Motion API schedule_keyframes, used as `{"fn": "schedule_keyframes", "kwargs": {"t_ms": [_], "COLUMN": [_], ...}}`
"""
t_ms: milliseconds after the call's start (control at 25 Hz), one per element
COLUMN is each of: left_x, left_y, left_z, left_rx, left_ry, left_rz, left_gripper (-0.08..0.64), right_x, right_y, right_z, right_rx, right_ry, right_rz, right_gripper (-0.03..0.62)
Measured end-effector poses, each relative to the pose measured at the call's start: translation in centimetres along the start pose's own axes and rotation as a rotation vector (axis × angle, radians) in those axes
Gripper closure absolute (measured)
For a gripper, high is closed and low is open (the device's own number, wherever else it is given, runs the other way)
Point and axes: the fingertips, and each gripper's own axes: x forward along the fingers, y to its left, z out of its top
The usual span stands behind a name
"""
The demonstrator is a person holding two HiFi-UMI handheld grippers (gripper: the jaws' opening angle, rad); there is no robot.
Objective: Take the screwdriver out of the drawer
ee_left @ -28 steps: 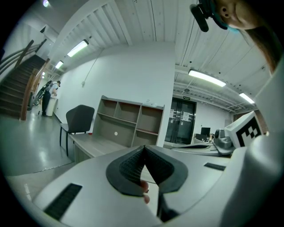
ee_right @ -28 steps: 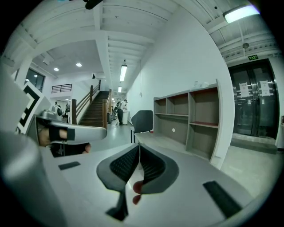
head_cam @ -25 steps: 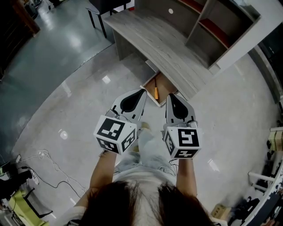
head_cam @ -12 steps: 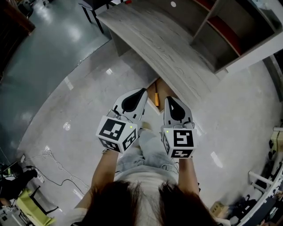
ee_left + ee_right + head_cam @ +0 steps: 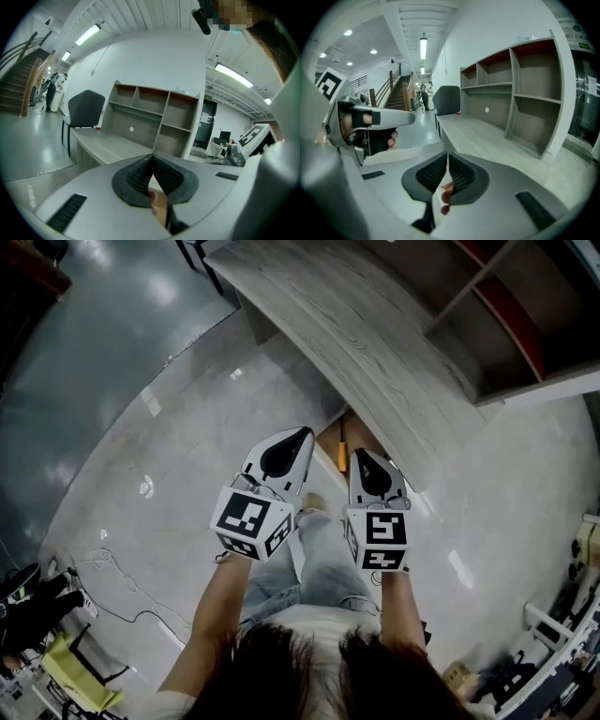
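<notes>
Grey floor (image 5: 112, 427), then the wood-grain desk (image 5: 356, 324) with an open shelf unit (image 5: 525, 306) on it. All compartments that show look bare.

Drawer (image 5: 328, 437) under the desk edge is pulled open. Screwdriver (image 5: 342, 444), orange handle, lies inside it, between the two gripper noses in the head view and below them.

Left gripper (image 5: 306, 431): pads pressed together at the tip, nothing pinched. Right gripper (image 5: 357, 453): pads all but touching, hairline slit, also empty. Both are held side by side above the drawer, near the tool but apart from it.

Progress: drawer open counts as done. Not done: spreading a jaw, going down, grasping, lifting out. Early stage, my read. Right gripper looks nearer the handle.

Orange-brown blobs show low between the right pads in the right gripper view; cannot tell what they are.

Writing: none readable. The cubes (image 5: 251, 521) carry only black-and-white square markers. Green sign (image 5: 580, 45) top right in the right gripper view is too small to read.
</notes>
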Motion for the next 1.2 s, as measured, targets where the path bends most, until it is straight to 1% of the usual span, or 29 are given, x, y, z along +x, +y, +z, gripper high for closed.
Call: {"fn": "schedule_keyframes", "kwargs": {"t_ms": [240, 440, 640, 880, 1000, 1080, 1200], "left_x": [2.7, 4.5, 6.4, 7.8, 8.8, 9.3, 10.1], "left_y": [2.8, 4.6, 6.4, 7.3, 7.7, 8.0, 8.3], "left_z": [-2.9, -5.1, -8.9, -13.1, -14.9, -15.8, -17.2], "left_rx": [0.008, 0.002, -0.014, -0.039, -0.054, -0.057, -0.059], "left_ry": [0.072, 0.112, 0.156, 0.211, 0.228, 0.238, 0.253], "left_rz": [-0.061, -0.093, -0.113, -0.129, -0.139, -0.143, -0.147], "left_gripper": [0.543, 0.543, 0.543, 0.543, 0.543, 0.543, 0.543], "right_x": [4.4, 6.8, 9.2, 11.2, 12.2, 12.9, 14.0], "right_y": [-0.4, -0.5, -0.6, -1.3, -1.9, -2.2, -2.4], "right_z": [-1.7, -3.9, -7.9, -12.4, -14.2, -15.3, -16.7], "right_rx": [0.007, 0.028, 0.051, 0.083, 0.105, 0.113, 0.12], "right_ry": [0.072, 0.129, 0.197, 0.279, 0.309, 0.327, 0.357], "right_rz": [-0.054, -0.079, -0.091, -0.101, -0.103, -0.106, -0.111], "right_gripper": [0.563, 0.561, 0.561, 0.56, 0.542, 0.503, 0.497]}}
